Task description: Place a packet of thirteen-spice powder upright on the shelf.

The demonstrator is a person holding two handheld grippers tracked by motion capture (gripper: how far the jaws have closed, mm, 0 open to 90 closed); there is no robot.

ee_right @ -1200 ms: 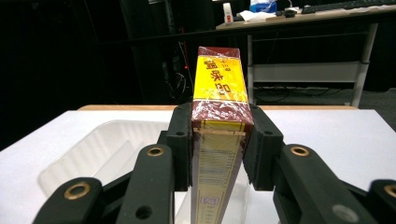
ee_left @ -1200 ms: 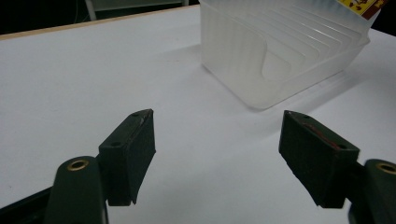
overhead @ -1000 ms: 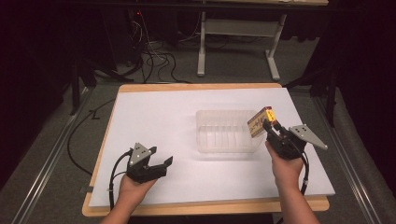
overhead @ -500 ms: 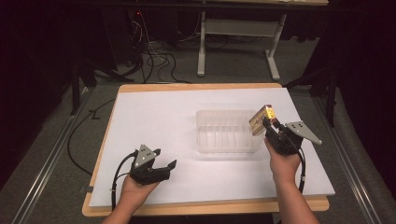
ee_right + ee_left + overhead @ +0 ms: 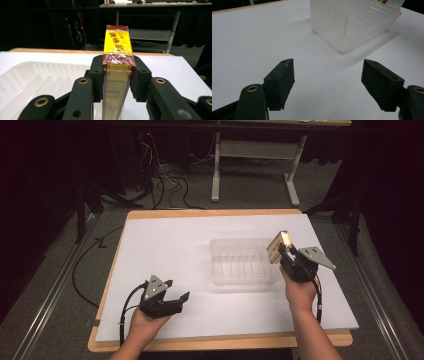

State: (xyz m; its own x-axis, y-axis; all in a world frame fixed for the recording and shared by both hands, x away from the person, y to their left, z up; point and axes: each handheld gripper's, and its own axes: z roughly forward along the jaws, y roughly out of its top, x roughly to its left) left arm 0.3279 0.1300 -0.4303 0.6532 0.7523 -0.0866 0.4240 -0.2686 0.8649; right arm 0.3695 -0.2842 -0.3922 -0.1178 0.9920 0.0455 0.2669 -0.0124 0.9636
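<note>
From above, a person is working at a white surface (image 5: pixel 175 250), the right hand-held gripper (image 5: pixel 286 251) pinching a small box (image 5: pixel 278 247) at the right end of a clear plastic tray (image 5: pixel 242 262). The left hand-held gripper (image 5: pixel 177 301) is hovering near the front edge, well apart from the tray, its jaws spread.

In the left gripper view, the left hand-held gripper (image 5: pixel 328 75) is gaping wide over bare surface, holding nothing; the tray (image 5: pixel 337 32) is showing ribbed dividers, its slots looking empty.

In the right gripper view, the right hand-held gripper (image 5: pixel 116 75) is clamping the box (image 5: pixel 117 47) upright by its narrow sides, revealing a yellow label with red bands beside the tray (image 5: pixel 32 77).
</note>
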